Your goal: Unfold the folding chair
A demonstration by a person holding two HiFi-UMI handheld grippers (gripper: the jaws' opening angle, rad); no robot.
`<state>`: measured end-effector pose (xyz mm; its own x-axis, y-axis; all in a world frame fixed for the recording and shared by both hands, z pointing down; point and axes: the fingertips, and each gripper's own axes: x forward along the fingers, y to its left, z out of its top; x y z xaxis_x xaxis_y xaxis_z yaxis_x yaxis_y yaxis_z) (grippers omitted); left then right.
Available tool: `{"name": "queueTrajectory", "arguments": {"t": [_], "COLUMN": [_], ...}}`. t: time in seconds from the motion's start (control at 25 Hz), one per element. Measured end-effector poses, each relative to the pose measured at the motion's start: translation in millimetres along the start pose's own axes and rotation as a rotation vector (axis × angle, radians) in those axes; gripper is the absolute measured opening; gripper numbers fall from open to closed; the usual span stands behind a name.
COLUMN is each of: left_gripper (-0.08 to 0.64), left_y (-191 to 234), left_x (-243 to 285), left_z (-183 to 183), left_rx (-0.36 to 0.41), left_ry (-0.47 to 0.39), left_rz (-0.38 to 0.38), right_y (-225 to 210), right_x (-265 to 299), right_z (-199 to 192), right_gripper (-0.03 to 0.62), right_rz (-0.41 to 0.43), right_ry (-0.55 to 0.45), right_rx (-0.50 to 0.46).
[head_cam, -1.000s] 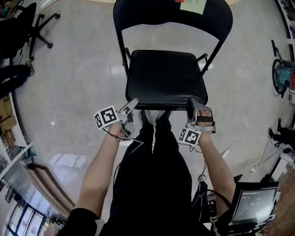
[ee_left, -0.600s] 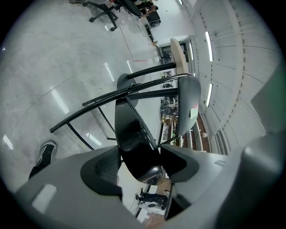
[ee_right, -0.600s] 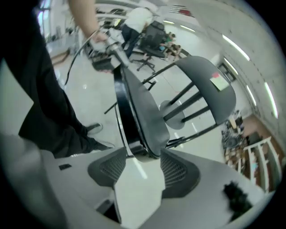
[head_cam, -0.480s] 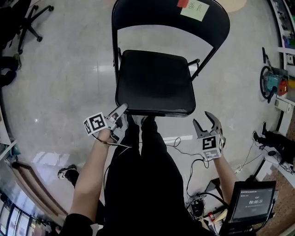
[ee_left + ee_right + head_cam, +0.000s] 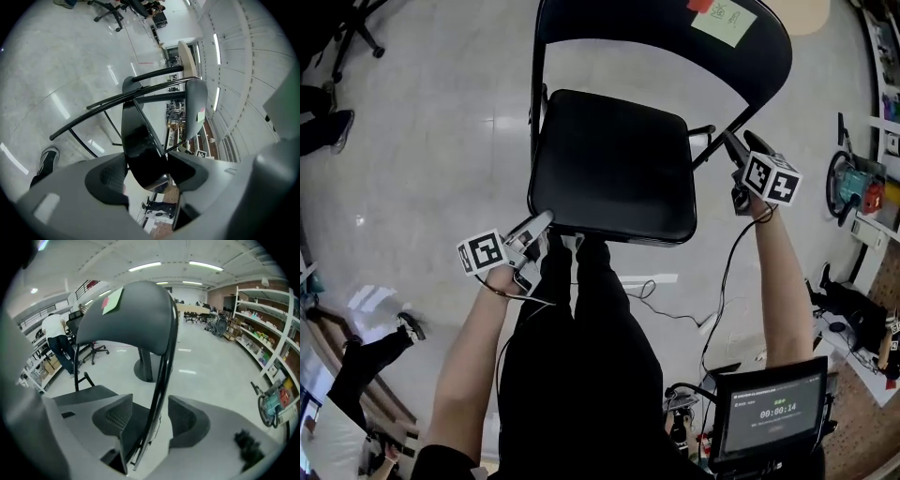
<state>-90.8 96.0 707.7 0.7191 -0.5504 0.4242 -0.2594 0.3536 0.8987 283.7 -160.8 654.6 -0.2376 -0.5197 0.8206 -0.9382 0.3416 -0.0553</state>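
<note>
moved: right gripper [image 5: 741,143] has gone from the seat's near right corner to the far right.
right gripper: jaws apart, astride the frame tube [image 5: 161,380].
left gripper [image 5: 540,224]: jaws, just closing, clamp the seat's near left corner.
folding chair [image 5: 614,164]: stands unfolded ahead.

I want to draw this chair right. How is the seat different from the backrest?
The seat lies flat and looks squarish; the backrest stands up behind it as a wide curved band. The backrest has a green note and a red note stuck on it; the seat is bare. Both are black and sit on the same black metal frame.
</note>
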Motion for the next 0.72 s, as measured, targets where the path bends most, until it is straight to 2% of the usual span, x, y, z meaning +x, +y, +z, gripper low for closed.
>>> {"name": "queueTrajectory", "arguments": {"t": [0.2,0.24,0.28,0.52,0.72], "left_gripper": [0.275,0.275,0.275,0.272,0.272], "left_y": [18,22,25,29,33], "left_x": [0,0,-1,-3,-4], "left_z": [-7,-8,-8,-14,-23], "left_rx": [0.017,0.019,0.021,0.026,0.033], "left_ry": [0.02,0.027,0.033,0.058,0.107], "left_rz": [0.015,0.017,0.019,-0.004,-0.011], "right_y": [-3,-6,-9,-10,-10], "right_x": [36,38,38,32,25], "right_z": [-3,-5,-7,-10,-13], "right_gripper": [0.238,0.208,0.143,0.12,0.12], "right_rz": [-0.084,-0.104,-0.119,-0.107,-0.098], "right_ry": [0.08,0.091,0.095,0.061,0.055], "right_rx": [-0.07,-0.079,-0.084,-0.035,-0.043]}}
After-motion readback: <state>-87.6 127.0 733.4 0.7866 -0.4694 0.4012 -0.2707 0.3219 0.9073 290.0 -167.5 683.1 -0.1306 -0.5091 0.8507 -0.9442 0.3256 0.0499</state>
